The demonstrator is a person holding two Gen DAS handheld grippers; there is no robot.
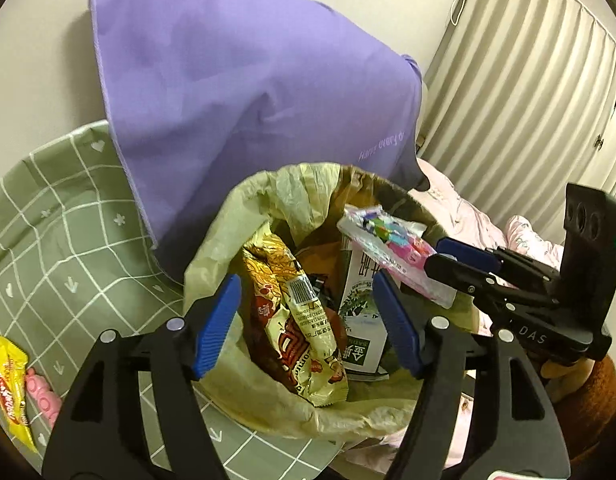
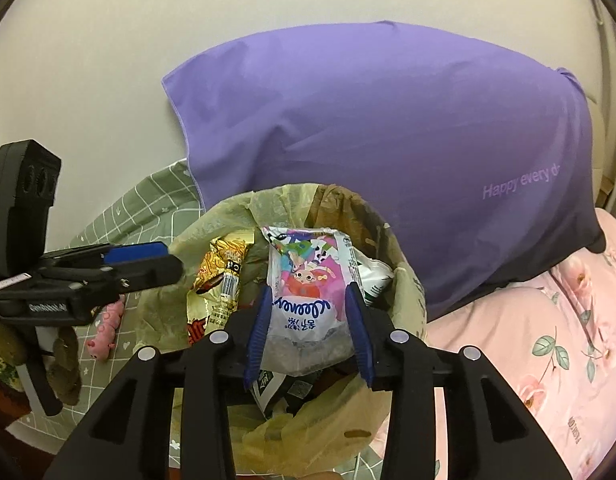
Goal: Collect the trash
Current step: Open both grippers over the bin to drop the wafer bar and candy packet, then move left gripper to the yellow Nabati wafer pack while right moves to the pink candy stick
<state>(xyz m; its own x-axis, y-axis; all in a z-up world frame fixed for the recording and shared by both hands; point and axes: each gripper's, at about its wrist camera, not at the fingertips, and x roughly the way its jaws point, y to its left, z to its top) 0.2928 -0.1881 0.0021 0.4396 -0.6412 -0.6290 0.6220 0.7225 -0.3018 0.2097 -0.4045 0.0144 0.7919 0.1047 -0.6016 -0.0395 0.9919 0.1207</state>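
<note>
Item: trash bin, lined with a pale yellow bag, standing on the bed against a purple pillow. All places below are given from this bin.

Contents: a noodle wrapper against the bin's left inner wall; a green-and-white carton upright at its centre, with dark scraps beneath.

Right gripper: directly above the bin mouth, fingers closed narrow on a cartoon-printed plastic packet. The packet's far end hangs over the bin's interior, above the carton; its near end is pinched between the blue pads.

Left gripper: also over the bin mouth, on its left side, jaws spread wide and holding nothing.

Still outside the bin: a yellow snack wrapper and a pink wrapper on the green checked sheet, well to the bin's left.

Step in hand, as judged: dropping the packet. To do it well, lower the packet's free end below the liner rim before parting the fingers, so light film does not catch the rim and slide out. Open fully and lift straight up, clear of the liner. Keep the left gripper off the liner edge; the bin sits on soft bedding and may tip if nudged.
</note>
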